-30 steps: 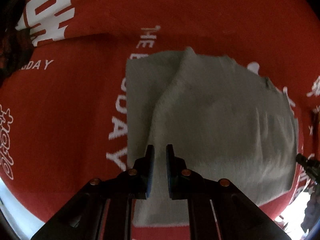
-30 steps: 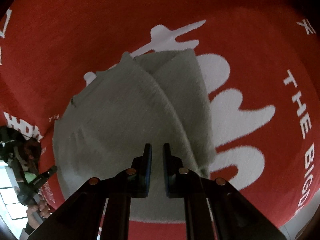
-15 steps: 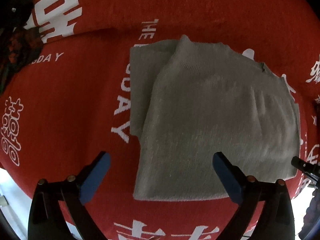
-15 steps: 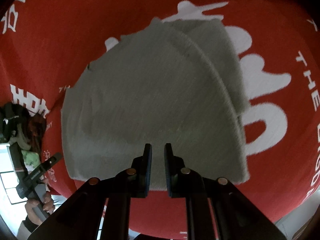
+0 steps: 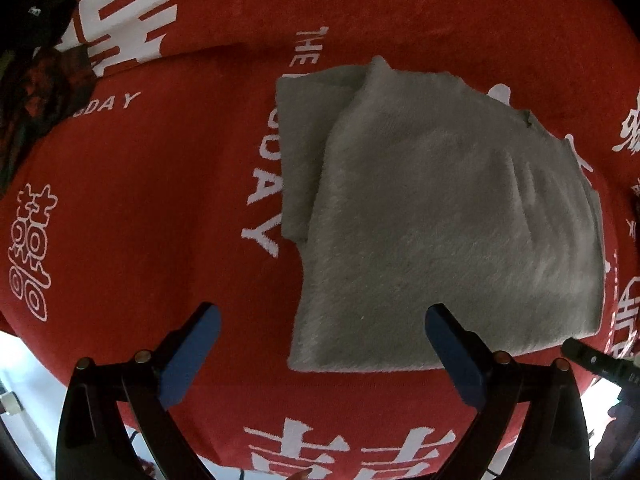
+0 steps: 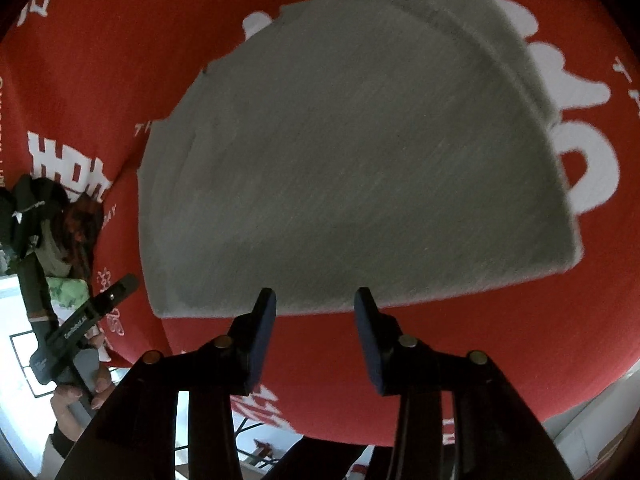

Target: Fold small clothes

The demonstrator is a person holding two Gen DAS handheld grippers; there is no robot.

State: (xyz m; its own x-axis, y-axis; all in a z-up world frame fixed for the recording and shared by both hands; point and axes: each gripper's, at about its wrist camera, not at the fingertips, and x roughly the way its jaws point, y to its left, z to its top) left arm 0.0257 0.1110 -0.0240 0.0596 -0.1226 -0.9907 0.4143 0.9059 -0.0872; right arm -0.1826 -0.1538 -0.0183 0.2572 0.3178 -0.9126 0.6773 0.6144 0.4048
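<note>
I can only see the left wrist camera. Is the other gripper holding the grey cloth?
Observer: No. The right gripper is open, its jaws have just been opening, with nothing between them.
Operator: Is it over the cloth?
Observer: It sits just at the near edge of the grey cloth, which lies folded on the red tablecloth.
Operator: Can you see my gripper from there?
Observer: Yes, the left gripper shows at the left edge, held in a hand.

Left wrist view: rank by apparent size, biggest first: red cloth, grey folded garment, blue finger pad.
1. red cloth, fills most of the frame
2. grey folded garment
3. blue finger pad, smallest, though nearness to the camera enlarges it
</note>
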